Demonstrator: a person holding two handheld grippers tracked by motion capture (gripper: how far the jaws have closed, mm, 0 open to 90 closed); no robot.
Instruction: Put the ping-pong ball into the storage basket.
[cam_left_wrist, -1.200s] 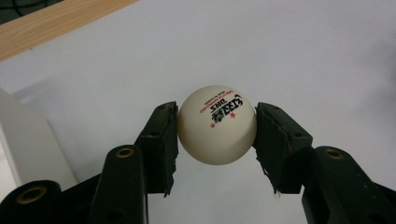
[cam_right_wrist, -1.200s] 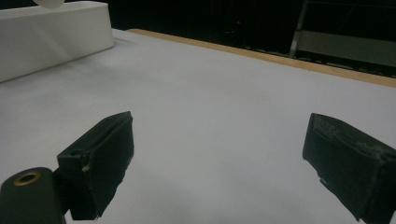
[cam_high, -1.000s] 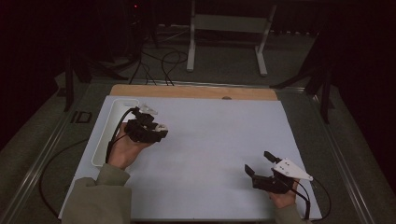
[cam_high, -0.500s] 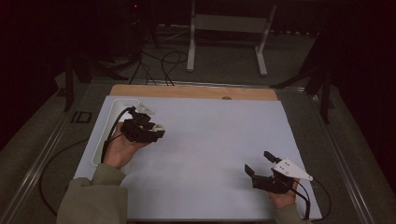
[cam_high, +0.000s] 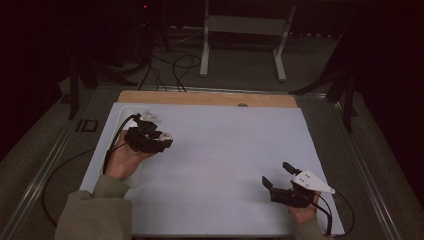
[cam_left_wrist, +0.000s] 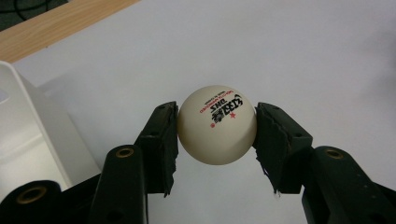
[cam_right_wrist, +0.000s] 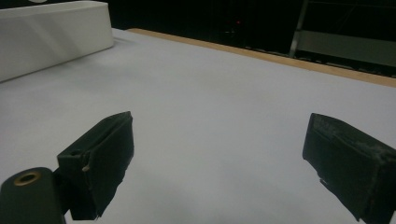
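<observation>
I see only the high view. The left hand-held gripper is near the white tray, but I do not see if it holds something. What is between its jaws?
Observer: A white table tennis ball, clamped by the left hand-held gripper, one pad on each side.
Operator: Does the ball have any marking?
Observer: Yes, red and black print with a small red star, on the side facing the camera.
Operator: And the right hand-held gripper, does it hold anything?
Observer: No. The right hand-held gripper stands open over the bare white table sheet.
</observation>
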